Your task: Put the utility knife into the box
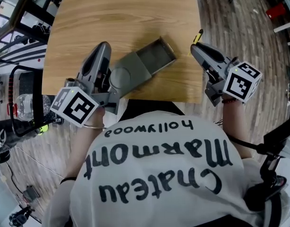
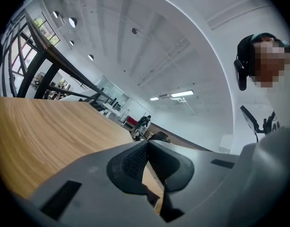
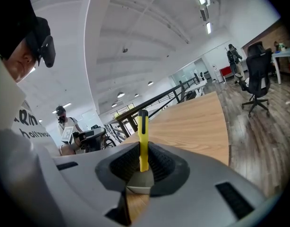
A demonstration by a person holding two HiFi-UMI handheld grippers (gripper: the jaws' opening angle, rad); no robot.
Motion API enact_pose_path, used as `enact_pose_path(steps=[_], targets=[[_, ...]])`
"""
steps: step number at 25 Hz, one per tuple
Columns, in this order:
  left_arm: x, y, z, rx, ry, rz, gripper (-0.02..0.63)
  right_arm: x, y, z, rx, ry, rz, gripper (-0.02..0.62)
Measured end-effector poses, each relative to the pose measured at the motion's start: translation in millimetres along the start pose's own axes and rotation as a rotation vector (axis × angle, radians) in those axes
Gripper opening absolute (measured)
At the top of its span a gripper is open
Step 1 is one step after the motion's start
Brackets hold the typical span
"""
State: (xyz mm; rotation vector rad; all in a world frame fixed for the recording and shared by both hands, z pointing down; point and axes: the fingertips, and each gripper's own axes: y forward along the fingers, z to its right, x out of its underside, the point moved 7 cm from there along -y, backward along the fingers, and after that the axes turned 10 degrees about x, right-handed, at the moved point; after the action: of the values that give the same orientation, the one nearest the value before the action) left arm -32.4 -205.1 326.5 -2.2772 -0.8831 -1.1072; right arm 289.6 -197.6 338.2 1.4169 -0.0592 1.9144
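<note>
Now, your right gripper [image 1: 194, 48] is clamped on the slim yellow plastic utility knife with the dark tip [image 1: 198, 36]. In the right gripper view the knife [image 3: 143, 136] stands between the pads, pinched near its lower end, with most of its length jutting past the jaw tips. Your left gripper [image 1: 105, 46] holds nothing; in its own view the left gripper [image 2: 146, 148] shows pad pressed against pad. The open grey plastic box [image 1: 154, 56] lies on the pale wooden table [image 1: 112, 13], off to the left of the right gripper and just right of the left one; whether the left gripper touches it cannot be told. The knife is well clear of the box, out by the table's right edge. Judgement: the step in hand is the carry-over. Swing the right gripper leftward, turn the knife so its length lines up with the box's long open tray, and lower it until it lies flat inside. Only then part the jaws. The hold is low on the handle, so the free end may pivot; go slowly.
</note>
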Motion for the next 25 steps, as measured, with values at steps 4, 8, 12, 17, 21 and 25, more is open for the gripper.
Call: enact_pose_path(steps=[4,8,12,17,21,25], targets=[[-0.8,7.4,2.7,0.031,0.011,-0.011,0.006,2.0,-0.6,3.0,0.013,-0.007,-0.027,0.058],[-3.1,5.9,8.4,0.004,0.011,-0.004,0.006,1.0,1.8,7.5,-0.008,-0.005,-0.053,0.058],[-4.0,4.0,3.2,-0.022,0.007,-0.003,0.006,5.1,22.5,11.8,-0.045,0.000,-0.086,0.058],[-23.2,6.3,-26.5,-0.050,-0.003,0.002,0.006,6.8,74.5,9.7,-0.097,0.026,-0.169,0.057],[-23.6,4.1,-26.9,-0.059,-0.008,0.008,0.006,21.2,85.9,7.4,-0.116,0.024,-0.232,0.058],[-22.3,5.0,-24.6,-0.044,-0.020,0.001,0.006,33.8,93.1,0.8,-0.121,0.002,-0.294,0.057]])
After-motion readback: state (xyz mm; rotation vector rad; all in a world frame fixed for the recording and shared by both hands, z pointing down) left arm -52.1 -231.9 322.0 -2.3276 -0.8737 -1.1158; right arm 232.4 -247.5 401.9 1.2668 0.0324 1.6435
